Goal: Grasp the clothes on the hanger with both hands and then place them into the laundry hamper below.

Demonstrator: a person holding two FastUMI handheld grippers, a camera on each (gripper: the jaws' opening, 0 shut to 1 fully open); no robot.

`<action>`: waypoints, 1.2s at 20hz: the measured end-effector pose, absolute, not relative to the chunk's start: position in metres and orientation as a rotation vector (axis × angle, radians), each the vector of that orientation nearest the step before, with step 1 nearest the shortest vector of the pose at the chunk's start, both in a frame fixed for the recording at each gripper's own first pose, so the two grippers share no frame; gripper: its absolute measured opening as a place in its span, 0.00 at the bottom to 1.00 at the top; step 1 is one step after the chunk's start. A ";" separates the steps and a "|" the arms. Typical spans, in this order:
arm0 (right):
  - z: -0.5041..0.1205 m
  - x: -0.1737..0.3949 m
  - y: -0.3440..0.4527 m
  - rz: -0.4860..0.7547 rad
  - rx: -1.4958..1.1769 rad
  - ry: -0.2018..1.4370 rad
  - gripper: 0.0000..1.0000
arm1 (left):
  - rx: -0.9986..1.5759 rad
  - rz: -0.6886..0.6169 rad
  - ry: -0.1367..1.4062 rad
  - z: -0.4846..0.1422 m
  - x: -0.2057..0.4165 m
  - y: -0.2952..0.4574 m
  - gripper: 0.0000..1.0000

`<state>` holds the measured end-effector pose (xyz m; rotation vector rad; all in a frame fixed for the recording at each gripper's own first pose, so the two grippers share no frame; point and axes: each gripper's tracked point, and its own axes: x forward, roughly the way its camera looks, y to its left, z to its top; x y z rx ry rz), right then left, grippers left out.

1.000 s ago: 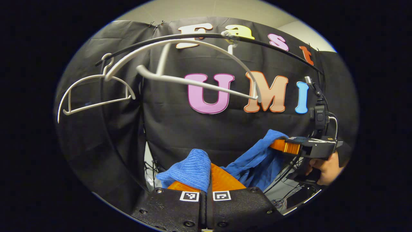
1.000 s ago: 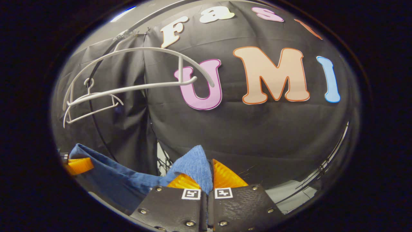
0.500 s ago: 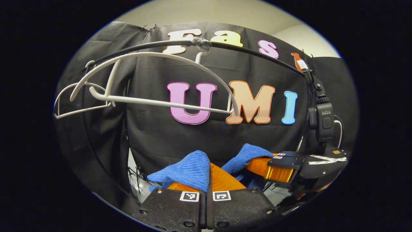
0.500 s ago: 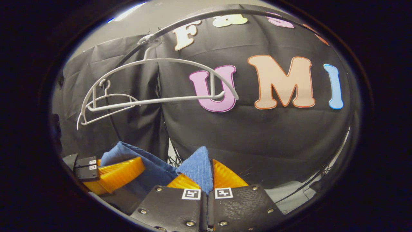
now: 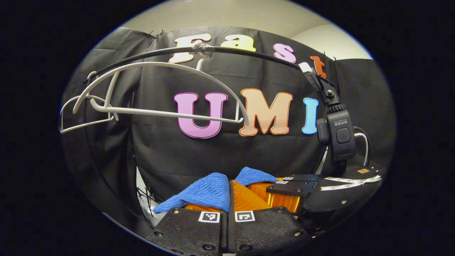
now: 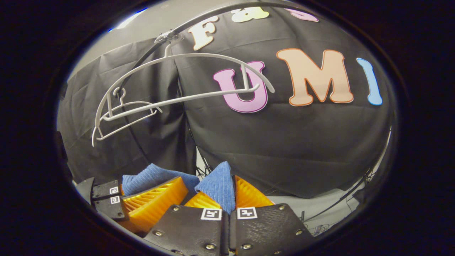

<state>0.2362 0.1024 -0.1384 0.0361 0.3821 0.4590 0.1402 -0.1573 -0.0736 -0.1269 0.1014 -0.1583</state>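
Pinching blue cloth [image 5: 209, 190] inside left gripper [image 5: 230, 193]

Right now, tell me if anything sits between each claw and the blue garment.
Nothing does. The left claw is shut on the blue garment, and the right claw pinches another fold of it. Both white hangers hang bare above.

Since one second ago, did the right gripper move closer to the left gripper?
Yes. In the left gripper view, the right gripper has come leftward, against the booth wall, beside the left gripper.
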 end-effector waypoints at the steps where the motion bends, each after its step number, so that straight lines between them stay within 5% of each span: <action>1: -0.138 0.235 0.104 0.461 0.033 0.378 0.02 | -0.126 -0.147 0.101 -0.076 0.141 -0.152 0.02; 11: -0.149 0.271 0.112 0.443 0.019 0.382 0.02 | -0.033 -0.034 0.078 -0.114 0.171 -0.091 0.00; 24: -0.286 0.273 0.097 0.424 -0.018 0.627 0.02 | -0.061 0.009 0.335 -0.245 0.205 -0.056 0.02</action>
